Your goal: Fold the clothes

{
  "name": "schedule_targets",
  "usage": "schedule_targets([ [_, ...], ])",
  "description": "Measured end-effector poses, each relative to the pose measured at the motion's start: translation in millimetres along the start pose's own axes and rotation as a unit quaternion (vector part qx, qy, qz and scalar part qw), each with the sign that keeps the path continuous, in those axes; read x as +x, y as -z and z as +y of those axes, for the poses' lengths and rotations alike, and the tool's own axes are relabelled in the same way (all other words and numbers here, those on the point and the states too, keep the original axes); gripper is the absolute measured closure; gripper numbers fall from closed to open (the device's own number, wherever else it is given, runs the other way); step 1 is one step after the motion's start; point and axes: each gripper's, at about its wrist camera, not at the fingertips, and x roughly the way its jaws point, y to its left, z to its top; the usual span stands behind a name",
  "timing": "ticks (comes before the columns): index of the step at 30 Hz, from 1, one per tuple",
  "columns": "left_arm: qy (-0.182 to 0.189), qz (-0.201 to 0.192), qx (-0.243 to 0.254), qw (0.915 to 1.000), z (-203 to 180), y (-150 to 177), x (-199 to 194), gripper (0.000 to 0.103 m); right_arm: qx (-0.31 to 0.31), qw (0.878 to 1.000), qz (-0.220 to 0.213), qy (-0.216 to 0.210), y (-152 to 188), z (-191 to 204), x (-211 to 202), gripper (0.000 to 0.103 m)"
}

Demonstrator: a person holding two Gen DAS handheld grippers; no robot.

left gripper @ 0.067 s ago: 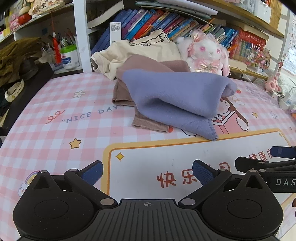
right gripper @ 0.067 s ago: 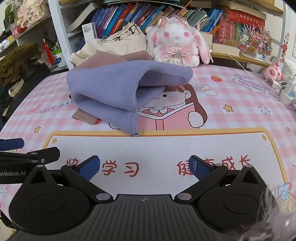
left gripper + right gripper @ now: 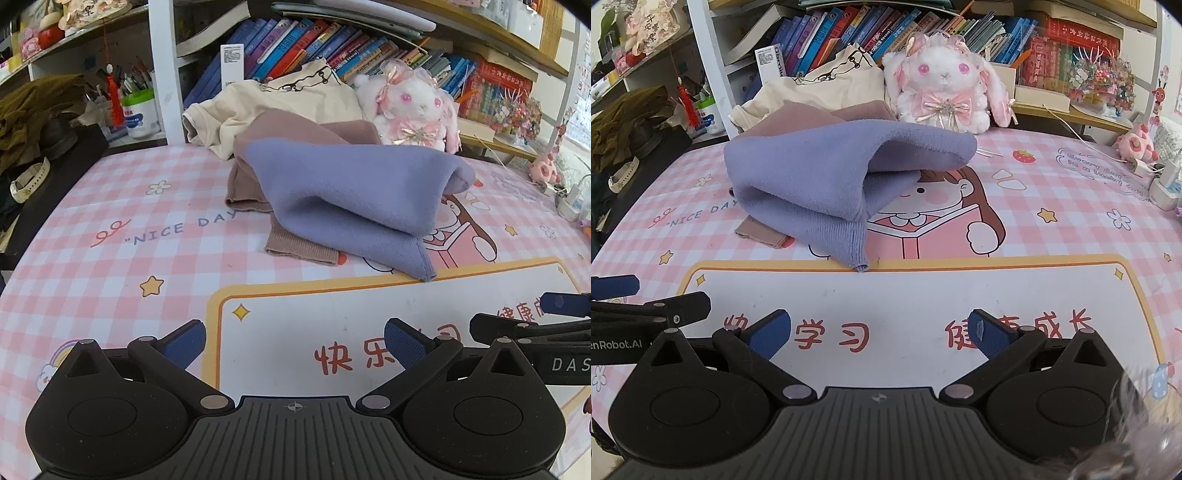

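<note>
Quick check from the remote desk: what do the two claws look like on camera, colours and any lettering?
Both match: a matte black ribbed body, two round black housings, black linkage arms with silver pivot pins, and blue textured pads. The left claw and right claw each show a small crosshair mark at centre. White lettering shows on their sides: "DAS" on the right, "enRobot.AI" on the left.

Sweater [image 3: 347, 199] atop garment [image 3: 251, 184] — plush [image 3: 413, 107] behind.

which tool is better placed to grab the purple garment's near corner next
Right, probably. The corner lies almost straight ahead of the open right tool; from the open left tool it sits off to the right.
</note>
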Motion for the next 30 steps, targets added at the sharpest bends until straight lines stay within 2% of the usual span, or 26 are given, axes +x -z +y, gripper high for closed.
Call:
schedule_targets([
  [6,0.005,-0.002,-0.013,0.9999,3.6,-0.1,-1.1,0.000,0.008,1.000,0.000,-0.008,0.7,0.5,-0.8,0.000],
  [30,-0.009,0.000,-0.009,0.9999,4.1,0.7,-1.3,0.000,-0.002,1.000,0.001,-0.004,0.6,3.2,3.3,0.000],
])
